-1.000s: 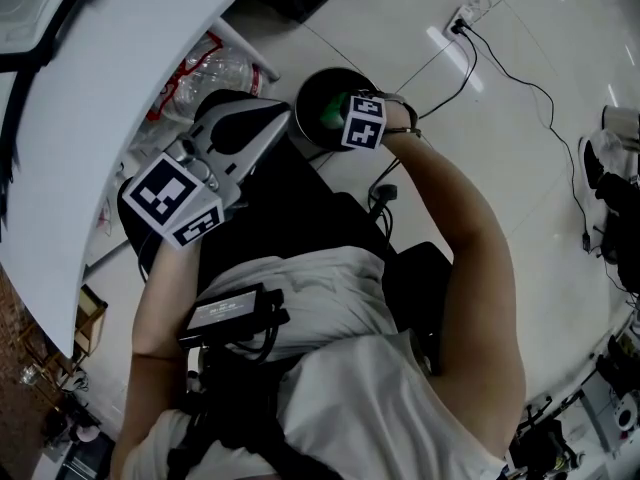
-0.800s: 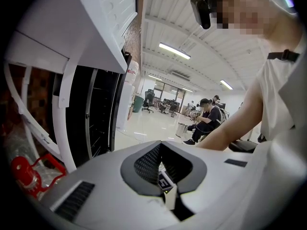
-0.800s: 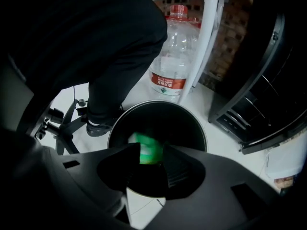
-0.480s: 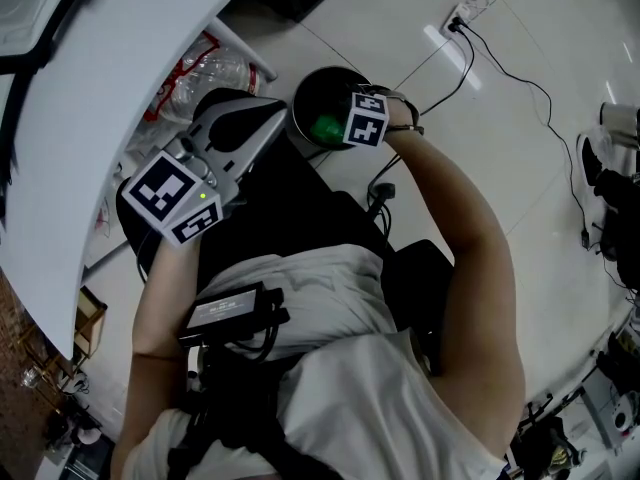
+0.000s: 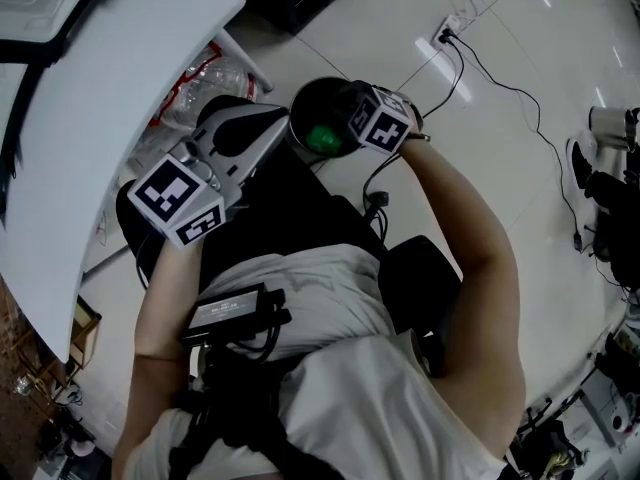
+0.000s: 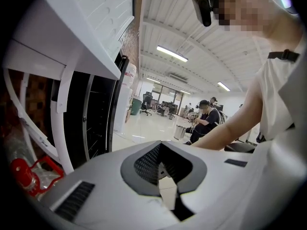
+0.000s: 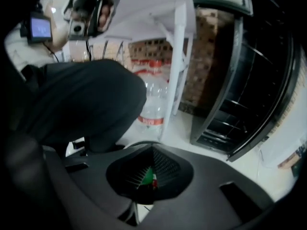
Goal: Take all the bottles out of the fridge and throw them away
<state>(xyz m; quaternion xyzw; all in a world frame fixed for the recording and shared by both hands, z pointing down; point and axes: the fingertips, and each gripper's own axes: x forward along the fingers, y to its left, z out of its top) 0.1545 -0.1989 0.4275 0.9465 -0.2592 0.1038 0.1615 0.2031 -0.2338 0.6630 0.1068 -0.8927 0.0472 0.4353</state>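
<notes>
**Green bottle in the bin, right gripper shut above it**

The green bottle lies at the bottom of a round black bin, a smooth plastic shape bright against the dark wall. A cluster of clear, ribbed plastic bottles with red caps and labels sits on the floor under the white table, beside its slanted leg. In the right gripper view the fridge stands open, dark inside, with thin wire shelves.

The bin stands on glossy pale floor tiles, just beside the person's dark-trousered knee and close to the table's edge. Open floor spreads to the far side, crossed by a thin black cable.

The right gripper hovers over the bin's mouth, angled steeply down from an outstretched arm. Its jaws have just been closing and now meet with nothing between them; only a sliver of green shows beyond. The left gripper rests nearly level over the lap, tips near the bin's rim, jaws together and empty.
</notes>
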